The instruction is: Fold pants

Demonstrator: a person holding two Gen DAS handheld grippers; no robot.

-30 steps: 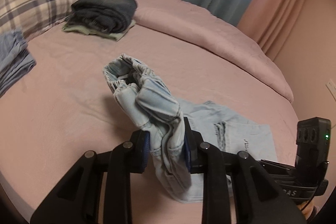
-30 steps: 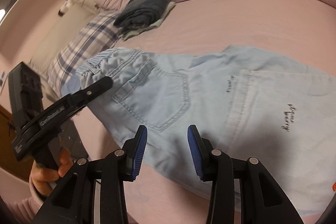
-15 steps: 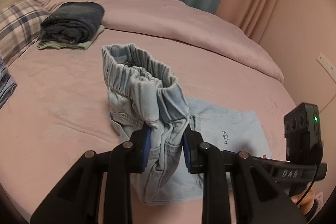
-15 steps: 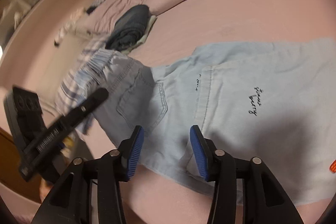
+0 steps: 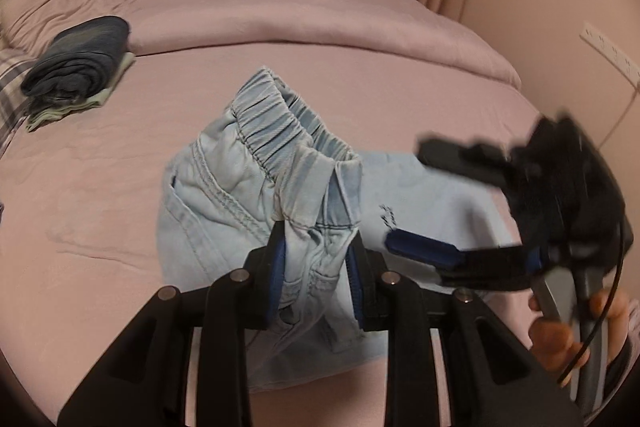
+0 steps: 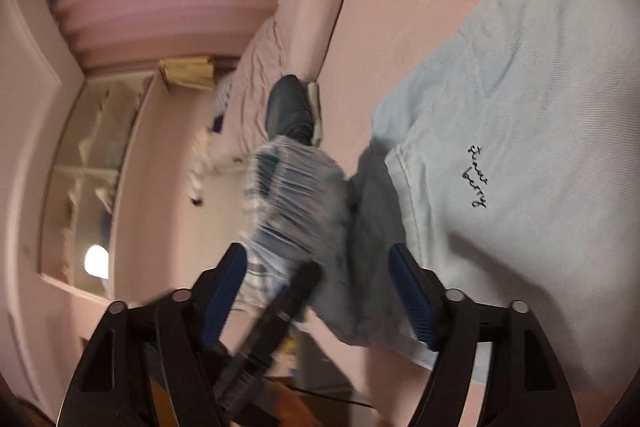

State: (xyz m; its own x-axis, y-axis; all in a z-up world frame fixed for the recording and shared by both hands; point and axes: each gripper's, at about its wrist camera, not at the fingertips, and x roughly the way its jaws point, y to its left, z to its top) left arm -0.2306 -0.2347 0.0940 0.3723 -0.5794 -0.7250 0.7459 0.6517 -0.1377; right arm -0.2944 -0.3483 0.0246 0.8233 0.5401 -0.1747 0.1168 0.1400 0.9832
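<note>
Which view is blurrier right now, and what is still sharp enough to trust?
Right wrist view: heavy motion blur on the pants waistband; black lettering stays readable. Left wrist view: mostly sharp, only the right gripper smears.

Close wrist views, both facing pants (image 5: 256,195)

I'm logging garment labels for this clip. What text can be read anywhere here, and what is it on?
Dark cursive script on the light blue pants, two short words: visible but too stylised to read for certain.
The same script in the left wrist view: too blurred to read.
Left tool and right tool: no readable lettering.
</note>
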